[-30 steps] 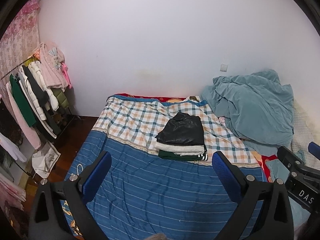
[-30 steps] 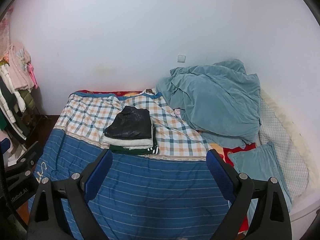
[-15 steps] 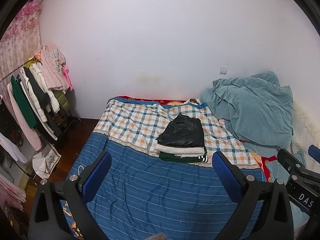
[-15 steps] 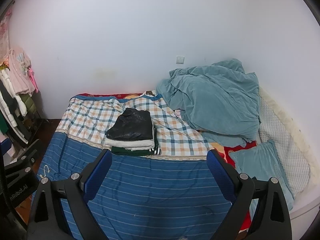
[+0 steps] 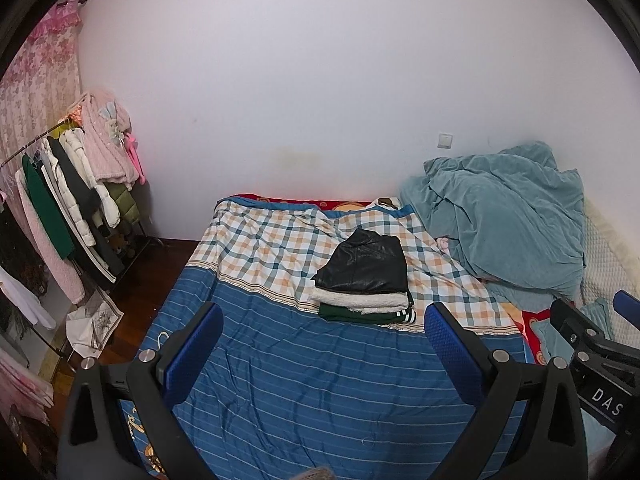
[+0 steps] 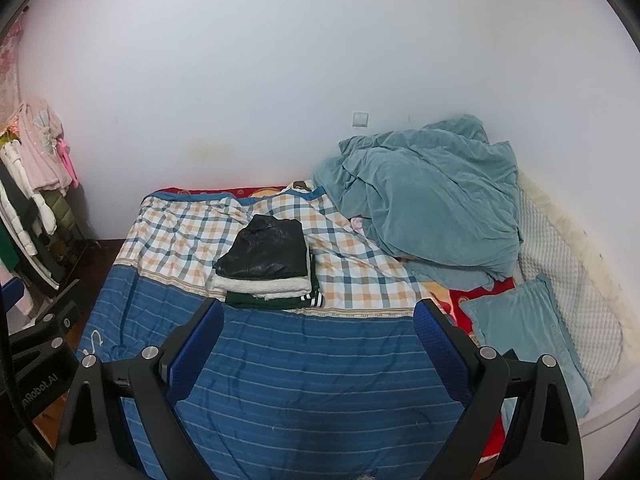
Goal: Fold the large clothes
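Stack of folded clothes [image 5: 364, 280] lay near the middle of the bed [image 5: 304, 392], right on the line where the checked half of the cover met the blue striped half. Three layers visible: shiny black garment [image 5: 366, 266] on top, white fleecy one [image 5: 360, 300] under it, dark green one with white stripes [image 5: 360, 314] at the bottom. Long axis of the stack ran roughly toward the wall, folded edges facing the camera.

From both sets of fingers the stack lay ahead, well apart, nothing touching it. In the left wrist view it sat between the fingers, slightly right of centre; in the right wrist view it sat ahead and toward the left finger. Neither hand was clearly nearer, as far as I could judge; the left gripper [image 5: 324, 344] lined up on it a bit better.

Left gripper fingers stood wide apart, holding nothing. Right gripper [image 6: 320, 332] the same, spread wide and empty. Both hovered over the blue striped end of the bed.

No unfolded garment lay on the bed; judged the stack done, next piece probably from the clothes rack [image 5: 68, 200] past the left edge of the bed. Crumpled teal blanket [image 5: 504, 220] heaped at the far right corner, teal pillow [image 6: 528, 340] along the right edge.
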